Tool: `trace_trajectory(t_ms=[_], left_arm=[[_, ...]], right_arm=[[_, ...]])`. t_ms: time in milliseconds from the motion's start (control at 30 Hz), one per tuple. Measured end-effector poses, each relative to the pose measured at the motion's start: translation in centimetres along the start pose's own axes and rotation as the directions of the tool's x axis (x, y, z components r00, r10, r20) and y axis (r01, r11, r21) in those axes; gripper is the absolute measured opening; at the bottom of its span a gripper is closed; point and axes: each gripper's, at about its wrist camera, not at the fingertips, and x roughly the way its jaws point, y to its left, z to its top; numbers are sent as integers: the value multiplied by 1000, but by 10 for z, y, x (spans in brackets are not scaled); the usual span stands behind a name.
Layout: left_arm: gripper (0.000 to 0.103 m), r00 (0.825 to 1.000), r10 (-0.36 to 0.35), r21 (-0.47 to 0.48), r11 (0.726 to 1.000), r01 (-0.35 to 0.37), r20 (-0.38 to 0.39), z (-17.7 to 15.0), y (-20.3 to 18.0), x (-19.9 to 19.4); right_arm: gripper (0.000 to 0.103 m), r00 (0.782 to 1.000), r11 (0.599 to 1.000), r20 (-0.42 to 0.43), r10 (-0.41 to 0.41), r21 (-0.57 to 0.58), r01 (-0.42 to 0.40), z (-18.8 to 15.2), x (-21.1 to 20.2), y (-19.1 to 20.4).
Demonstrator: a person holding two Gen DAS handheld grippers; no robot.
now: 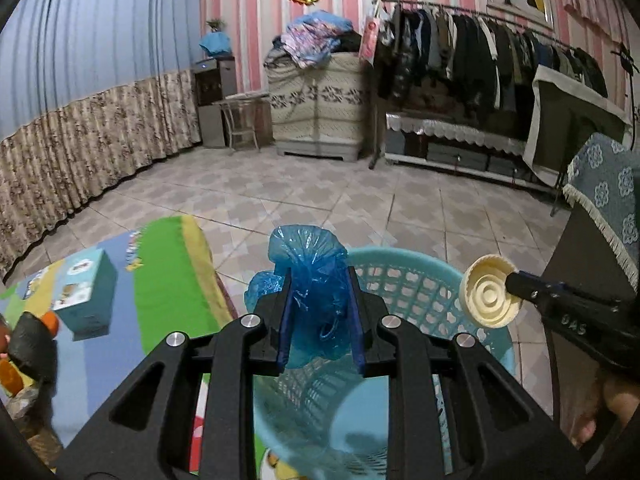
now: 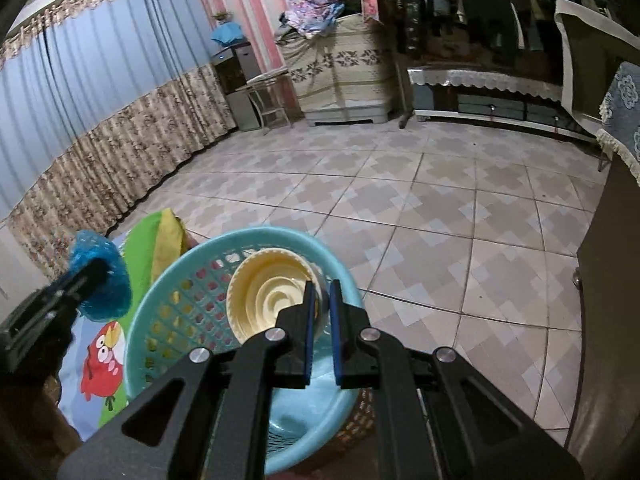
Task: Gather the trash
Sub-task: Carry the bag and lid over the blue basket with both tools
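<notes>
Left wrist: my left claw (image 1: 320, 312) grips the bag (image 1: 310, 280), right claw (image 2: 322, 322) pinches the lid (image 2: 272, 294) over the basket (image 1: 424, 276) — either could snag the rim and fall outside.

A lived-in home: clothes rack (image 1: 500, 48), curtains (image 1: 80, 92), tiled floor (image 2: 400, 208), play mat (image 1: 160, 280).

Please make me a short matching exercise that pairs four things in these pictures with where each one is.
Things:
1. blue plastic bag
2. cream lid
3. turquoise basket
4. teal box

Places:
A. lying on the play mat
B. clamped in the right tongs
C. below both tongs
D. clamped in the left tongs

Pairs: 1-D, 2-B, 3-C, 4-A
</notes>
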Motion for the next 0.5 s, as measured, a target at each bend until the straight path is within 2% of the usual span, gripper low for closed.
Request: trace_trajectory(t_ms=[167,400,500], left_arm=[[22,999,2,-6,1000,-2,-52,-6,1,24],[24,996,5,-10,1000,-6,-84,-8,7,35],[40,997,23,4,1000,-23,-77,-6,4,33]], right_arm=[[7,1000,1000,-12,-3,-20,3,0,7,2],[7,1000,1000,-10,17,-13,-17,3,6,0],[7,1000,1000,-14,17,-12,-18,2,7,0]])
